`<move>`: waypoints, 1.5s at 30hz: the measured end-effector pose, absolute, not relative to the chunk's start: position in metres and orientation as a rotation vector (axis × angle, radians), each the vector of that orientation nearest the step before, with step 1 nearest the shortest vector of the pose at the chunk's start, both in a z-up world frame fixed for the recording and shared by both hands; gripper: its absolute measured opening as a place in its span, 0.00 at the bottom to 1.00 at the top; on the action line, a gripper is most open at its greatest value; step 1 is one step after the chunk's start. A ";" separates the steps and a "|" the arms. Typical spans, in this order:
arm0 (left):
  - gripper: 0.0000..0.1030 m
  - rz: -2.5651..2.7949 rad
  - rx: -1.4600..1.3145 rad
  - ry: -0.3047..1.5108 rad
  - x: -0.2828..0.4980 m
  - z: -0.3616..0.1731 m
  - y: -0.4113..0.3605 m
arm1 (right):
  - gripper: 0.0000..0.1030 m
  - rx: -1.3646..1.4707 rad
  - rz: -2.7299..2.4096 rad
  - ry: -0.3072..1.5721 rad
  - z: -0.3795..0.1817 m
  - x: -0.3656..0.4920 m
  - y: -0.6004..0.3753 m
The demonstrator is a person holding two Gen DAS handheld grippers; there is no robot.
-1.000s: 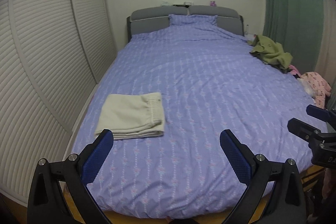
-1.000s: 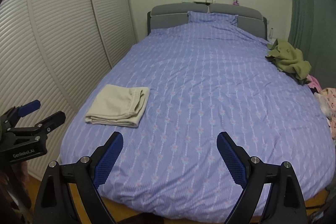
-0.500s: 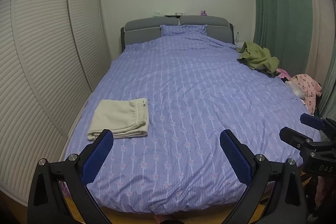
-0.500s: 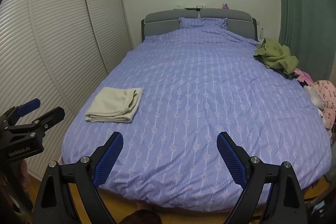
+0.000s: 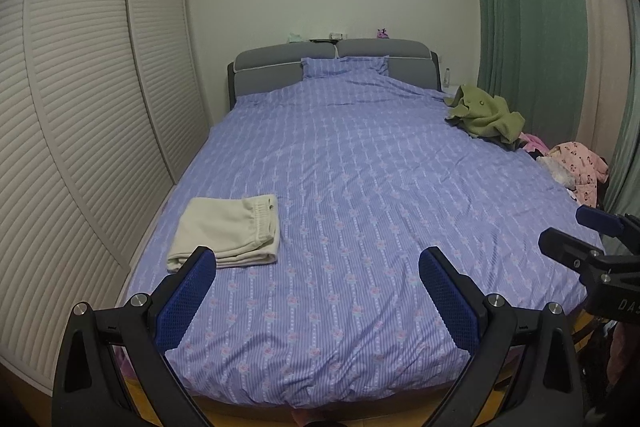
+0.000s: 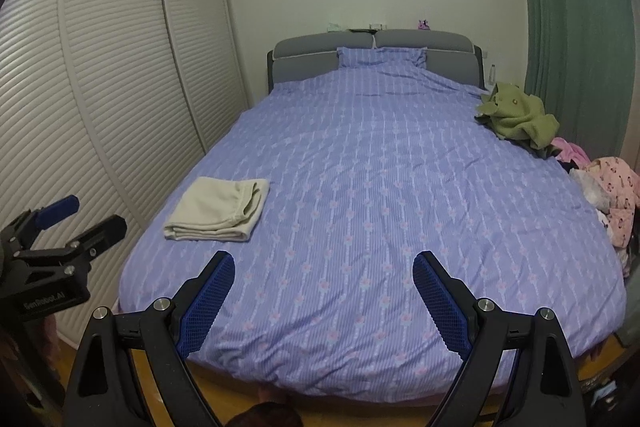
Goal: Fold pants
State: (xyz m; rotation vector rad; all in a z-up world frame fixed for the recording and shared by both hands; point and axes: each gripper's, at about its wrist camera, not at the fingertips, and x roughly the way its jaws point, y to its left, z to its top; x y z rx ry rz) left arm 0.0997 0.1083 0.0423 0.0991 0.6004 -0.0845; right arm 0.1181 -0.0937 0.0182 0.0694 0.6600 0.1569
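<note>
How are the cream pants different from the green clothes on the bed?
The cream pants are folded into a flat, neat rectangle; the green clothes lie in a crumpled heap. The pants sit near the foot of the bed on its left side; the green clothes are by the right edge, nearer the headboard. Both rest on the purple cover, and neither gripper touches them.

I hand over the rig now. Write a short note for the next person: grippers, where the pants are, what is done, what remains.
Left gripper: open, empty, at the foot of the bed.
Right gripper: open, empty, beside it.
Cream folded pants: neat stack on the purple striped duvet, near its left edge.
Done: that pair looks folded.
Left: possibly the crumpled olive-green garment and pink clothes on the right side; whether they are pants cannot be told.
</note>
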 end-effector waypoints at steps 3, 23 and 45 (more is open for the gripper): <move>1.00 -0.086 0.095 0.599 0.098 0.044 0.109 | 0.89 0.075 0.160 0.650 0.021 0.116 -0.095; 1.00 -0.093 0.120 0.574 0.083 0.047 0.099 | 0.89 0.082 0.153 0.624 0.029 0.104 -0.102; 1.00 -0.090 0.092 0.605 0.091 0.041 0.105 | 0.89 0.090 0.143 0.644 0.028 0.109 -0.105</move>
